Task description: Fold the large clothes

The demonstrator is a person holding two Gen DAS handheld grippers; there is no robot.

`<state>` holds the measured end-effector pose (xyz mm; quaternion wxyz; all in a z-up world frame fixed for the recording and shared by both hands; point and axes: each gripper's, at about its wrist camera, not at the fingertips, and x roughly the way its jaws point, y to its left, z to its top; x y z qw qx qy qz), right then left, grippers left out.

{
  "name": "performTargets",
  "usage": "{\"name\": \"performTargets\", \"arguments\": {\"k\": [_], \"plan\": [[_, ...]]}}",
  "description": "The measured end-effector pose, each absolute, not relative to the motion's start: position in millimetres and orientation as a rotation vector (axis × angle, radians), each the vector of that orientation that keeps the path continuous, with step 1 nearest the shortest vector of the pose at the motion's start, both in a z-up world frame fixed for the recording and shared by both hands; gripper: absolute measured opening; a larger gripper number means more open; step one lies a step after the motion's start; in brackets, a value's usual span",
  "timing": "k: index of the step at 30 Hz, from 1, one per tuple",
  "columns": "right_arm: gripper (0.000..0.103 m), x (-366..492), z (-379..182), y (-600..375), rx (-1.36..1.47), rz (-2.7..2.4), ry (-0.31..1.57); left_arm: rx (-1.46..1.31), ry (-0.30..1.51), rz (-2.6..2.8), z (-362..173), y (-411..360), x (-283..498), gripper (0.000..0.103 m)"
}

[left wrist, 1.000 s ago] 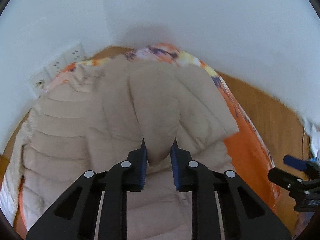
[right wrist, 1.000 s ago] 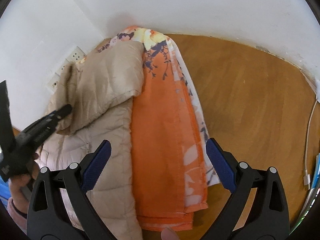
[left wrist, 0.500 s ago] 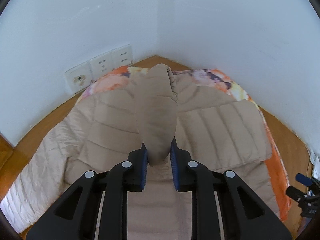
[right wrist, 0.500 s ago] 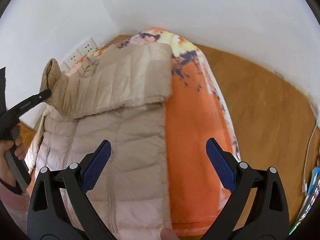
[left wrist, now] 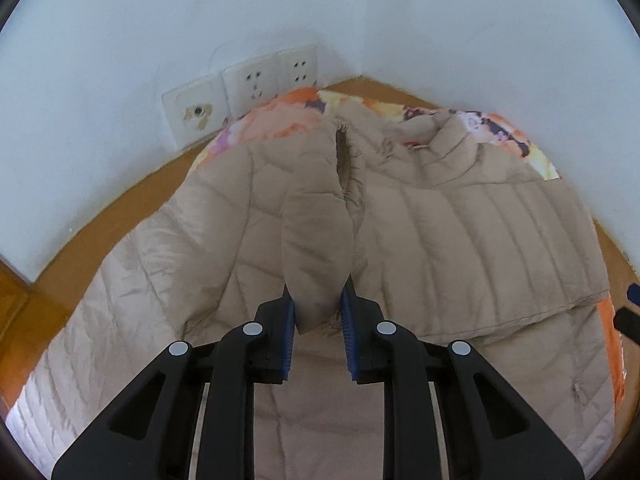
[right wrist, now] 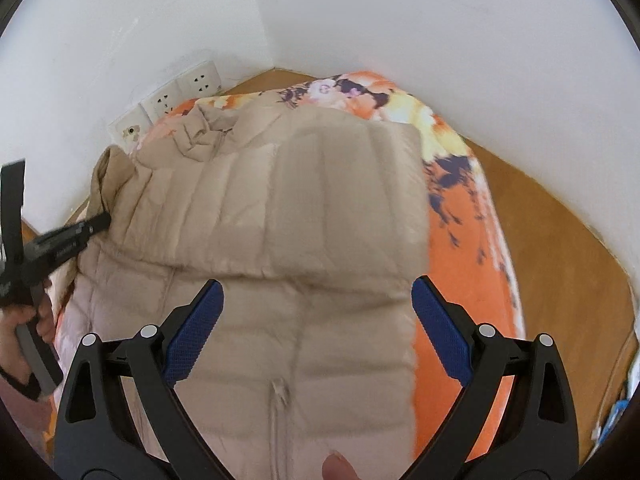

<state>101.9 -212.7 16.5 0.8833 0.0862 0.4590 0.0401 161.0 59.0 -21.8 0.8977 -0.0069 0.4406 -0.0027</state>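
Beige quilted jacket (left wrist: 460,232) lies across the orange floral cloth (right wrist: 460,240), its sleeve (left wrist: 316,240) pinched in the left gripper (left wrist: 318,312), right gripper (right wrist: 316,316) wide and empty — best laid flat across the chest.

quilted matt beige jacket (left wrist: 460,232); printed cloth sheet (right wrist: 460,208); smooth wood floor (right wrist: 560,232).

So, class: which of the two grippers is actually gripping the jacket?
The left gripper: its blue pads are pinched on a beige sleeve of the jacket. The right gripper hangs above the jacket with its jaws wide apart and nothing between them.
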Motion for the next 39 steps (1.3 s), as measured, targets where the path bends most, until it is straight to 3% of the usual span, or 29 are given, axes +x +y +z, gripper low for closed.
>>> {"name": "performTargets", "arguments": {"k": [3, 8, 15, 20, 28, 39], "plan": [[0.095, 119, 9, -205, 0.188, 0.073, 0.961, -0.035, 0.941, -0.005, -32, 71, 161, 0.024], [0.095, 138, -4, -203, 0.201, 0.038, 0.977, -0.048, 0.928, -0.020, -27, 87, 146, 0.042], [0.095, 135, 3, -204, 0.210, 0.013, 0.946, -0.059, 0.863, -0.055, 7, 96, 124, 0.049], [0.095, 143, -4, -210, 0.208, -0.038, 0.959, -0.067, 0.857, -0.129, 6, 77, 145, 0.050], [0.095, 160, -40, -200, 0.166, -0.064, 1.032, -0.014, 0.957, -0.129, -53, 67, 188, 0.052], [0.097, 167, -49, -195, 0.176, -0.091, 1.045, -0.010, 0.976, -0.127, -59, 70, 188, 0.054]]}}
